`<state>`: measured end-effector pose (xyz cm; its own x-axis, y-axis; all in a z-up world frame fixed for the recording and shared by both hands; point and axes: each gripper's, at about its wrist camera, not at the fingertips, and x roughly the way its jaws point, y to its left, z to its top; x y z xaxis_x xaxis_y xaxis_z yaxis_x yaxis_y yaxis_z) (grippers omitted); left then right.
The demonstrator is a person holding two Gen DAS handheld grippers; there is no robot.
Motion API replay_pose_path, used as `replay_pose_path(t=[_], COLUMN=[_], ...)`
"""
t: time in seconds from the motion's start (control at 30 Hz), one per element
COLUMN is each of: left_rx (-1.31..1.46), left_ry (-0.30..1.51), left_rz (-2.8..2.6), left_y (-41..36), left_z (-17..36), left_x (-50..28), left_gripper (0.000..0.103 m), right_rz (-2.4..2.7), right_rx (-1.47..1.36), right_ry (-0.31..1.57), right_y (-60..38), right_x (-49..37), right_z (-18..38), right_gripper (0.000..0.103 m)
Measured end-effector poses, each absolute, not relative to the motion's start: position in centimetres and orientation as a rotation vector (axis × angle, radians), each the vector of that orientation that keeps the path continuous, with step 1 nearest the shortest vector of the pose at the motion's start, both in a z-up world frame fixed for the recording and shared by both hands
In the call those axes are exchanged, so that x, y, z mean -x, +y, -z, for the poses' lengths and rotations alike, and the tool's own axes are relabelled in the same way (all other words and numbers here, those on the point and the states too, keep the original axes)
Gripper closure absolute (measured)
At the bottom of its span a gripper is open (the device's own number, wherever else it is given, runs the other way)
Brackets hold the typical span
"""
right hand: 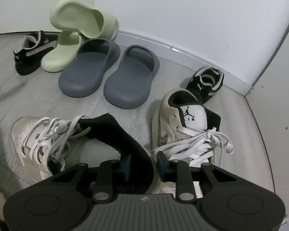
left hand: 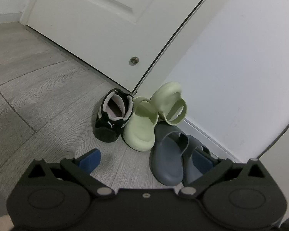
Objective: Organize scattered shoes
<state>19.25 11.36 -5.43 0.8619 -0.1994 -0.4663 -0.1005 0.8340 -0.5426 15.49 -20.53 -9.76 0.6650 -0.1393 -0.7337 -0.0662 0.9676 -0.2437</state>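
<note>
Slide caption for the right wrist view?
Right gripper shut on a white sneaker's black collar; grey slides paired ahead.

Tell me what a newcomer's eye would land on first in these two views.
First, the right claw shut on the black collar of a white laced sneaker in the foreground. Next, the pale green slide tipped up against the wall, resting on its mate, with two grey slides side by side before them. The left claw hangs open near the grey slides.

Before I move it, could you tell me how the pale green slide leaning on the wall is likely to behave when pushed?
The leaning green slide would probably topple easily: it stands on edge against the wall. It looks like moulded foam, so likely light and slightly flexible. It may slide onto the other green slide below.
</note>
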Motion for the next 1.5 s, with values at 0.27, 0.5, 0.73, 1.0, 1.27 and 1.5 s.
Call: replay_pose_path(t=[0.27, 0.5, 0.73, 1.0, 1.27, 1.5], left_rx=[0.582, 0.571, 0.593, 0.581, 0.591, 0.674], left_ry=[0.548, 0.549, 0.550, 0.550, 0.558, 0.584], left_rz=[0.050, 0.049, 0.050, 0.055, 0.062, 0.026], left_y=[11.1, 10.9, 11.2, 10.9, 10.9, 11.7], left_z=[5.6, 5.7, 5.9, 5.9, 6.0, 7.2], left_x=[-19.5, -19.5, -19.7, -19.7, -20.0, -21.1], left_gripper=[0.000, 0.000, 0.000, 0.000, 0.000, 0.000], right_rz=[0.086, 0.094, 0.089, 0.096, 0.095, 0.234], right_rx=[-0.053, -0.154, -0.230, -0.102, -0.141, -0.323], right_ry=[0.875, 0.944, 1.055, 1.024, 0.909, 0.723], right_y=[-22.4, -22.8, -23.5, -21.5, -22.7, -23.0], right_x=[-10.8, -11.8, -10.5, -13.8, -20.0, -16.2], right_z=[7.7, 7.4, 8.4, 10.0, 11.7, 10.0], right_gripper=[0.062, 0.075, 0.075, 0.077, 0.077, 0.018])
